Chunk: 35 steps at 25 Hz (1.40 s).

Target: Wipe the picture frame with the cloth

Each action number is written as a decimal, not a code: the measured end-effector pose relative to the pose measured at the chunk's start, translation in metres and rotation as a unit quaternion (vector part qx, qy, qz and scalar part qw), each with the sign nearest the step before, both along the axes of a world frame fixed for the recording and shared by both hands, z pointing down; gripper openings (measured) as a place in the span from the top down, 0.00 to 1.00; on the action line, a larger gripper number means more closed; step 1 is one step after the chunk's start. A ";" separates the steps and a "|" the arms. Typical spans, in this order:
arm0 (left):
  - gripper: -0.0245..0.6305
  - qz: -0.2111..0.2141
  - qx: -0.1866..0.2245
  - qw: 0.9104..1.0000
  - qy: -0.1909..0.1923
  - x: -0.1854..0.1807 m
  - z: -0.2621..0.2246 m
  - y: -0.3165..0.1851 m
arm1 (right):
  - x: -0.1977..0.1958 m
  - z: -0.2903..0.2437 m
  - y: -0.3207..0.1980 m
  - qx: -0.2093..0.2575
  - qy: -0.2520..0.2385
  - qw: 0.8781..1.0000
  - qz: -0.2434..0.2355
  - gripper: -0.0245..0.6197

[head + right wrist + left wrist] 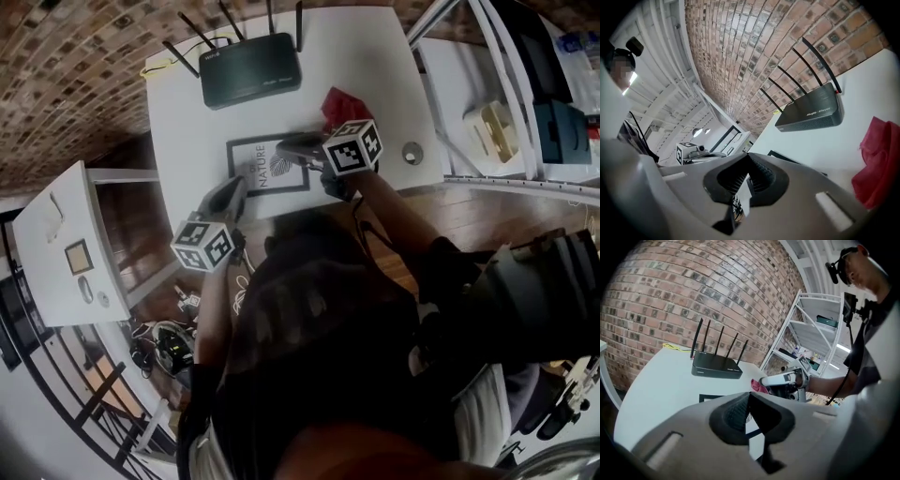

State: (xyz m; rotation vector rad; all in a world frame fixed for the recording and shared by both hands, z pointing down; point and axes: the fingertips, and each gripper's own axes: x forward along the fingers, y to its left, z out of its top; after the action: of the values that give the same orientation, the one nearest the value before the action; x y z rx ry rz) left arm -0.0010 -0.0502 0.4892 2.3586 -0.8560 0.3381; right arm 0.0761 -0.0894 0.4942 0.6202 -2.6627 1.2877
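Observation:
The picture frame (267, 167), black-edged with a leaf print, lies flat on the white table (187, 122). The red cloth (341, 102) sits crumpled behind it to the right, and no gripper holds it. My right gripper (283, 142) hovers over the frame's far edge, pointing left, jaws shut and empty. My left gripper (238, 186) hangs at the frame's near left corner, also shut on nothing. In the left gripper view the cloth (758, 386) shows beside the right gripper (786, 379). The right gripper view has the cloth (879, 164) at the right edge and a frame corner (786, 158).
A black router (249, 68) with several antennas stands at the table's back. A small round object (412, 152) lies near the right edge. A white side cabinet (66, 248) stands to the left, and metal shelving (511, 103) to the right. Cables lie on the floor below.

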 end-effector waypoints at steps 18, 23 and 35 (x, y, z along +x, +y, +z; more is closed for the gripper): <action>0.96 -0.020 0.022 0.997 0.076 -0.084 -0.028 0.035 | -0.075 -0.049 0.042 0.056 0.012 0.998 0.023 0.96; 0.96 -0.021 0.028 0.996 0.083 -0.111 -0.031 0.053 | -0.097 -0.052 0.064 0.066 0.030 0.997 0.018 0.96; 0.96 -0.016 0.026 0.993 0.115 -0.142 -0.023 0.089 | -0.129 -0.054 0.121 0.140 0.109 0.984 0.013 0.96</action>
State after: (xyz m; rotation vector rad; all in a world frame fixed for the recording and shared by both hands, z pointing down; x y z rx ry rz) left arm -0.1426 0.0389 0.4660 2.3716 -0.8007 0.0295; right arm -0.0525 0.0319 0.4398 0.7837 -2.6756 0.7989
